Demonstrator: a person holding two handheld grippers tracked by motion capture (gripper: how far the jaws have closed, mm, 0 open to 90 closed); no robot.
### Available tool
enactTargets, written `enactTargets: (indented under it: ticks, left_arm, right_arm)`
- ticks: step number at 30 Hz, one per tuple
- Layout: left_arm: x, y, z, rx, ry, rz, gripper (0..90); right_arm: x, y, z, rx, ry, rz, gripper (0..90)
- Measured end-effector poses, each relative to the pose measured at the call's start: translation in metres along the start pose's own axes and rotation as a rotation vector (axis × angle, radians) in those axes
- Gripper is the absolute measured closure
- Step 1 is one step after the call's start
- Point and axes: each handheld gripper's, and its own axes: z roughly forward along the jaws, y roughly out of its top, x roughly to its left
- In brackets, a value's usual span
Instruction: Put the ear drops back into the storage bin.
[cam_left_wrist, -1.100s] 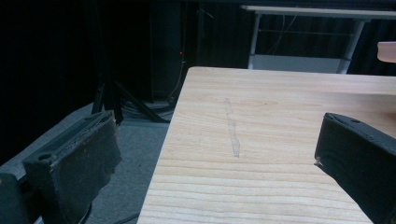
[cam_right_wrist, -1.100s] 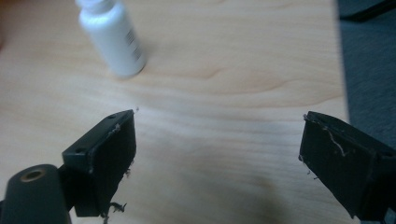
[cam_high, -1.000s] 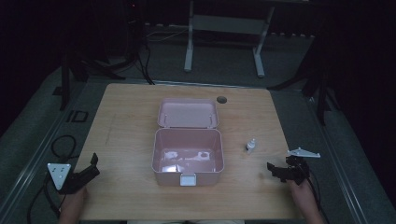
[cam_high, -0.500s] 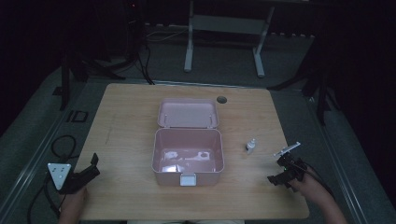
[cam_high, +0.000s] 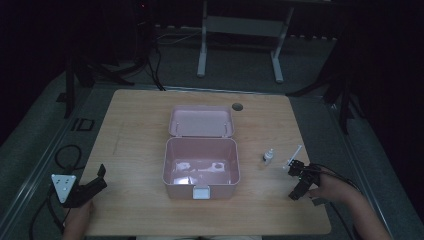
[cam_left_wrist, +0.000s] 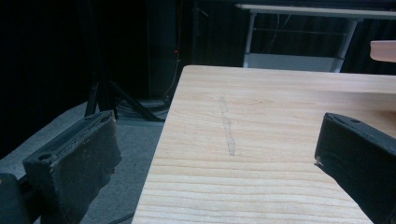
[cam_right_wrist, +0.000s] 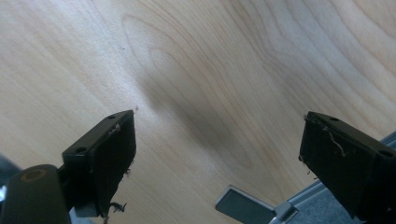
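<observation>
Wooden rectangular table (cam_high: 135, 130) under dim light, seen from above, with a pale pink plastic box (cam_high: 201, 161) at its centre. The box stands open: its hinged lid (cam_high: 201, 121) lies folded back on the far side, and a white latch faces the near edge. Inside, small pale items rest on the floor of the box; what they are cannot be told.

Right of the box, apart from it, stands a small white dropper bottle (cam_high: 269, 157). Just right of the bottle, near the table's right edge, is the right gripper (cam_high: 298, 181), held by a hand (cam_high: 327, 190) that enters from the near right corner. The right gripper view looks steeply down on bare wood grain, with both black jaws set wide apart and nothing between them.

The left gripper (cam_high: 92, 184) sits at the near left corner of the table, well apart from the box, its grey three-cornered plate (cam_high: 63, 183) facing up. In the left gripper view its jaws also stand wide with nothing held, one over the table and one beyond the left edge, above grey floor (cam_left_wrist: 126, 140).
</observation>
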Motion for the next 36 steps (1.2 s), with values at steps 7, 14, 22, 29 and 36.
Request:
enactTargets:
  ticks: [7, 14, 22, 29, 36]
  left_arm:
    - [0.0, 0.0, 0.0, 0.0, -0.006, -0.002, 0.3]
    - [0.0, 0.0, 0.0, 0.0, -0.01, -0.002, 0.3]
    - [0.0, 0.0, 0.001, 0.003, -0.015, 0.0, 0.3]
    - [0.0, 0.0, 0.001, 0.001, -0.019, -0.003, 0.3]
    - [0.001, 0.0, 0.001, 0.003, -0.023, -0.005, 0.3]
  right_arm:
    - [-0.009, 0.018, -0.005, 0.005, 0.029, -0.002, 10.4]
    - [-0.021, 0.028, -0.011, -0.029, 0.016, 0.022, 10.4]
    - [-0.039, 0.051, -0.011, -0.069, 0.019, 0.018, 18.6]
    - [-0.046, 0.067, -0.01, -0.085, 0.017, 0.009, 21.0]
    - [-0.043, 0.092, -0.01, -0.083, 0.022, -0.037, 22.3]
